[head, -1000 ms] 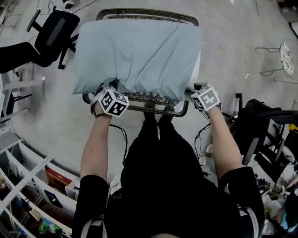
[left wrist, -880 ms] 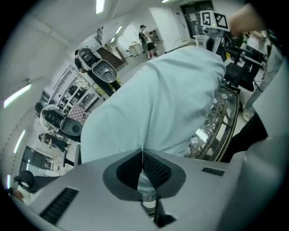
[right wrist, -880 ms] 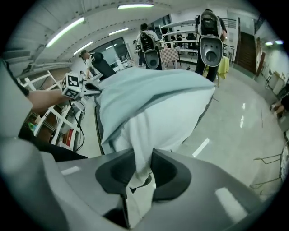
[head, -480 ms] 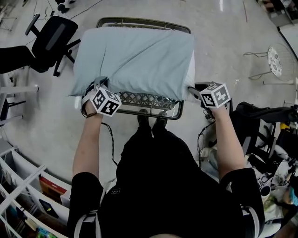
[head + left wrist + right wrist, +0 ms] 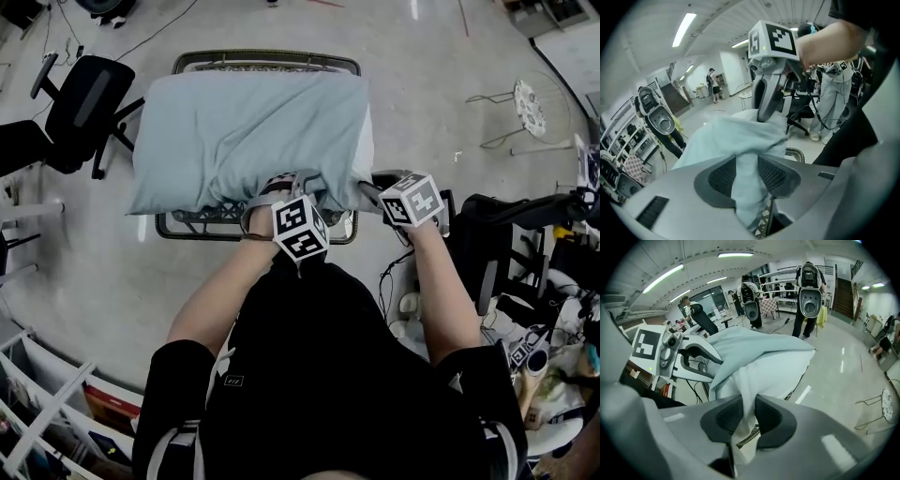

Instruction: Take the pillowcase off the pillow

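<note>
Jaws hide behind the marker cubes in the head view. Left gripper (image 5: 746,165) angles down at the middle of the pillow's near edge, jaws just opened, a pale blue pillowcase (image 5: 253,131) fold between them. Right gripper (image 5: 743,416), narrow, pinches the white pillow (image 5: 368,141) at its near right corner, atop the wire cart (image 5: 262,58).

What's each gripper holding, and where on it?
Right gripper, jaws just closing, pinches the white pillow at its near right corner. Left gripper, jaws just opening, straddles the pillowcase at its near edge, unclamped.
</note>
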Demonstrator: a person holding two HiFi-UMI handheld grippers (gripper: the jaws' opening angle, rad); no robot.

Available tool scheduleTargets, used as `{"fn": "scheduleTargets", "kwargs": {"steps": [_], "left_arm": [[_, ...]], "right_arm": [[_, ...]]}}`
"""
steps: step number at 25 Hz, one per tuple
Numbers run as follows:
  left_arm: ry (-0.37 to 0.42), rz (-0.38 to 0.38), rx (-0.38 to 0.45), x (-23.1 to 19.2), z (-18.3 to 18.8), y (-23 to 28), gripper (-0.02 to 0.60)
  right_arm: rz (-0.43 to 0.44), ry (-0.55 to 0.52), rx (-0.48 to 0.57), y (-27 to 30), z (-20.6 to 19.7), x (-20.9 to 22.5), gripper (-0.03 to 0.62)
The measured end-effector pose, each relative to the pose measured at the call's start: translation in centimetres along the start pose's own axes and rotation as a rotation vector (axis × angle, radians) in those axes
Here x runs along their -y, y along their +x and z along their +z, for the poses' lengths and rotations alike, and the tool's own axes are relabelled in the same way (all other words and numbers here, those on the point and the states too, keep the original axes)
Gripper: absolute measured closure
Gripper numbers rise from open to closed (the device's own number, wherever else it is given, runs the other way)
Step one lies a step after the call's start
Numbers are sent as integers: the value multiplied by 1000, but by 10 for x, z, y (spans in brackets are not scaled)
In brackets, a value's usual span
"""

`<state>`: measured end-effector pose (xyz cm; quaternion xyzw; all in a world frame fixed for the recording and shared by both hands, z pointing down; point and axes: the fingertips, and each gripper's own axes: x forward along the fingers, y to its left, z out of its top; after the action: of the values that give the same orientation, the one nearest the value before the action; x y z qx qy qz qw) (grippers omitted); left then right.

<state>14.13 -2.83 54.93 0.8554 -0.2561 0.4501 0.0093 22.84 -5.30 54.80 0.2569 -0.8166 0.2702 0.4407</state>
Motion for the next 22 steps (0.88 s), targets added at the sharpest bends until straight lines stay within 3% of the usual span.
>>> {"fn": "scheduleTargets", "kwargs": {"steps": [1,4,8,13,16,19,22], "left_arm": [[16,-5,-11,1,-2,1,434],[61,-6,-49,-1,-14,-1,561],[133,2,-117,-6,-40,-3,575],[147,23,-189,-25,-88,-21,575],[126,26,-215,-35,-112,-29,575],[97,-18,-221,-24,-118,-28,575],[-59,-101,-163,-15,-100,-25,571]], "right_arm": [[-12,-5,2,-1,0,-1,513],[-46,-4,15,-2,0,0,516],[-67,-5,6,0,-4,4,519],[-49,9,17,-3,-5,6,530],[-35,19,19,-4,-6,1,531],[-16,42,-7,1,-23,-7,531],[6,60,-51,10,-46,-10,503]]}}
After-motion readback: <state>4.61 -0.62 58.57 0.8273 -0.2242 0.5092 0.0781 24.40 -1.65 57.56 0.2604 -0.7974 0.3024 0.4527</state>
